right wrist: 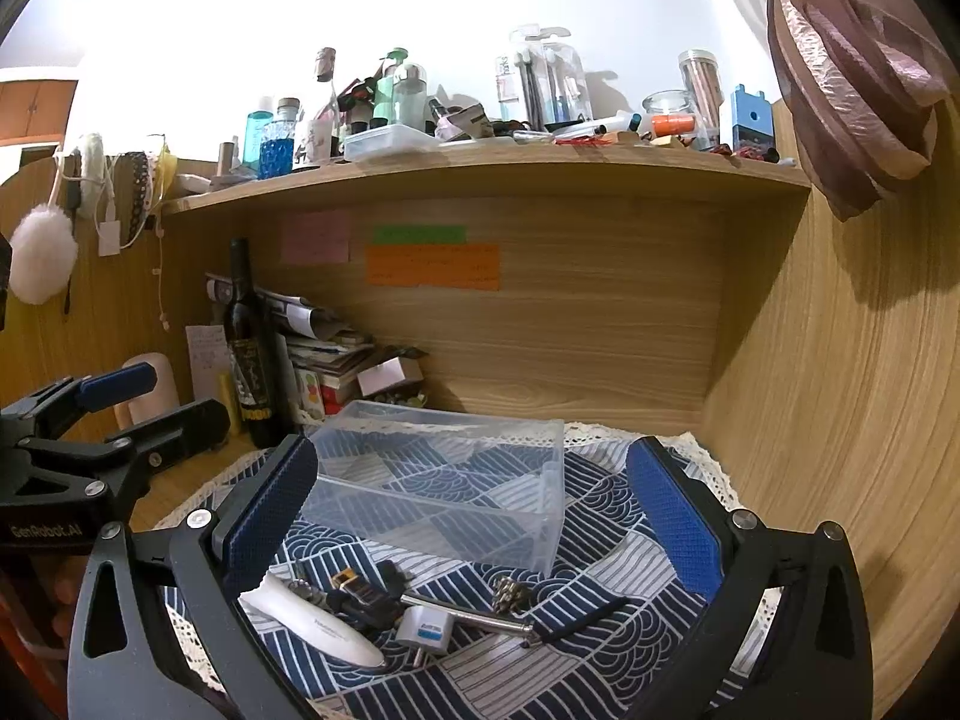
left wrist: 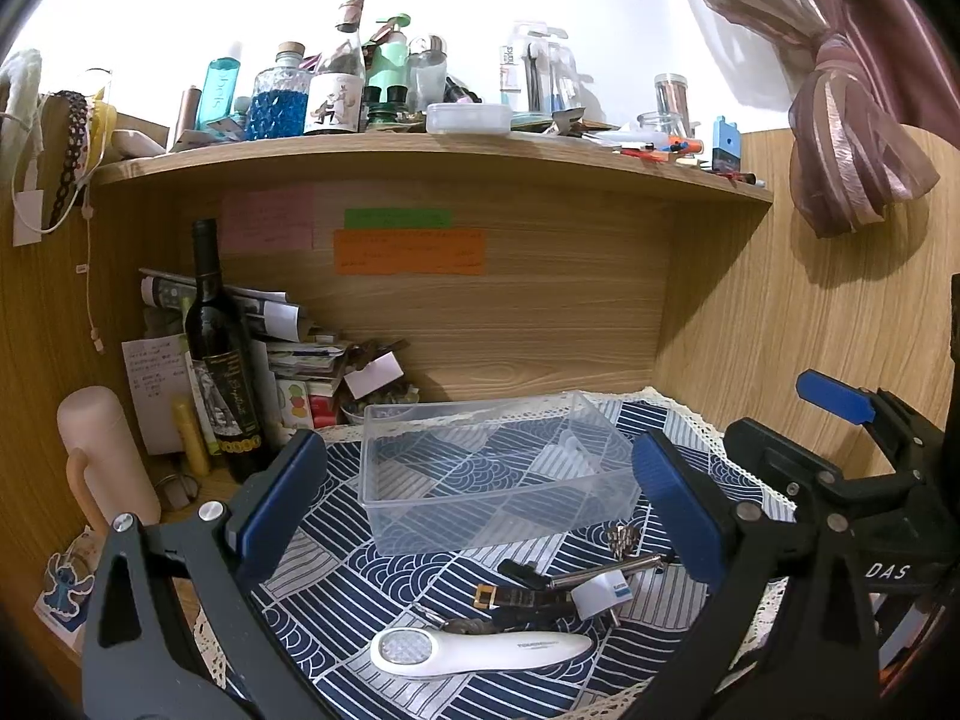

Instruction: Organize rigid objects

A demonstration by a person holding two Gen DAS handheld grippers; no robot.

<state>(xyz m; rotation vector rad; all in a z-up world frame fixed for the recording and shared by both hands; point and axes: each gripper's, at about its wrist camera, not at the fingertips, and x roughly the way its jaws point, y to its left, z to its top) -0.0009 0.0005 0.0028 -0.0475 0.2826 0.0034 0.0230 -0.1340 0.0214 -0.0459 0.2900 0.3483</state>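
Note:
A clear plastic box (left wrist: 498,468) stands empty on the blue patterned cloth (left wrist: 336,600); it also shows in the right wrist view (right wrist: 444,486). In front of it lie a white handheld tool (left wrist: 480,651) (right wrist: 312,618), a white plug adapter (left wrist: 600,594) (right wrist: 423,630), a metal rod (left wrist: 606,573) (right wrist: 474,615), a small metal piece (left wrist: 621,540) (right wrist: 509,591) and dark small parts (left wrist: 516,597) (right wrist: 360,597). My left gripper (left wrist: 480,504) is open above these items. My right gripper (right wrist: 474,516) is open above them too, and it shows at the right of the left view (left wrist: 840,408).
A dark wine bottle (left wrist: 219,360) (right wrist: 249,354), a pink flask (left wrist: 105,456) and stacked papers (left wrist: 300,348) stand at the back left. A crowded wooden shelf (left wrist: 420,150) (right wrist: 480,171) hangs overhead. A wooden side wall (right wrist: 840,420) closes the right.

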